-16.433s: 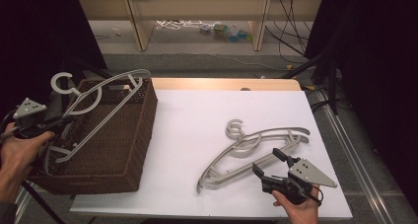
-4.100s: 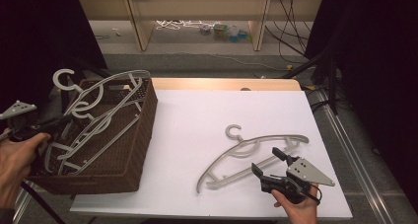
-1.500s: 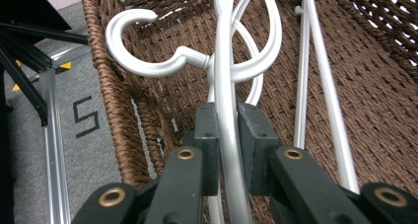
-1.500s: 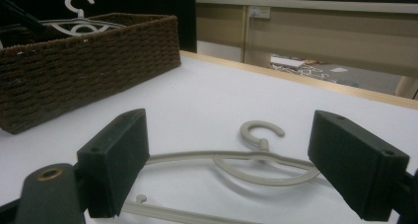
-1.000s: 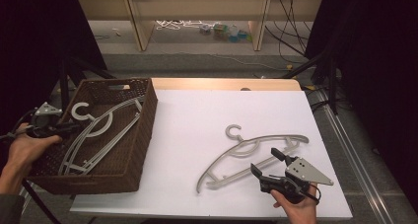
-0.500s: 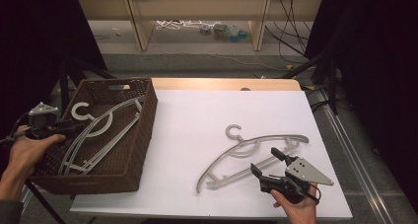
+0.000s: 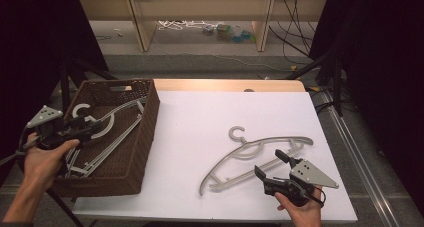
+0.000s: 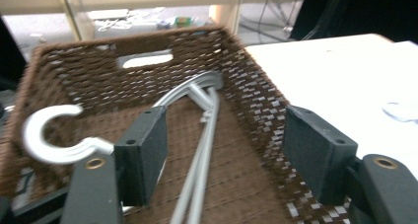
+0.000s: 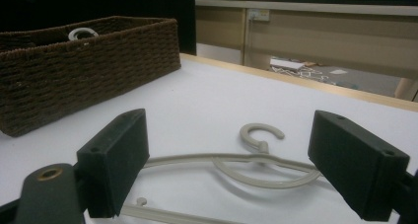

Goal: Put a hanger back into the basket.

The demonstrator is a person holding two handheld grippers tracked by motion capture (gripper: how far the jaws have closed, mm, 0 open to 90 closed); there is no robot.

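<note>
A grey hanger [image 7: 102, 137] lies inside the brown wicker basket [image 7: 145, 132] at the left of the table, its hook [image 8: 52, 135] toward the basket's left wall and its arms running down along the basket floor; more grey bars lie beneath it, and how many hangers they make up cannot be told. The left gripper [image 7: 92, 129] sits over the basket's left rim, held by the person's left hand [image 7: 42, 157]. Its jaws have just been opening and now stand spread; in the left gripper view the hook is just beside the left pad, and no pad presses on the hanger. The basket stands on the left edge of the white table [image 7: 210, 112], its right wall upright beside the bare middle of the tabletop. Well apart, at the near right, a second hanger [image 7: 252, 157] of a paler beige-grey lies flat on the white surface, hook pointing far. The right gripper [image 7: 274, 165] rests low at the near right edge in the person's right hand [image 7: 300, 209], jaws spread wide, aimed at this second hanger's lower bar; the right gripper view shows the hanger lying beyond the pads, with nothing pinched. Beyond the table's far edge a wooden shelf unit [image 7: 200, 2] stands on the floor.
</note>
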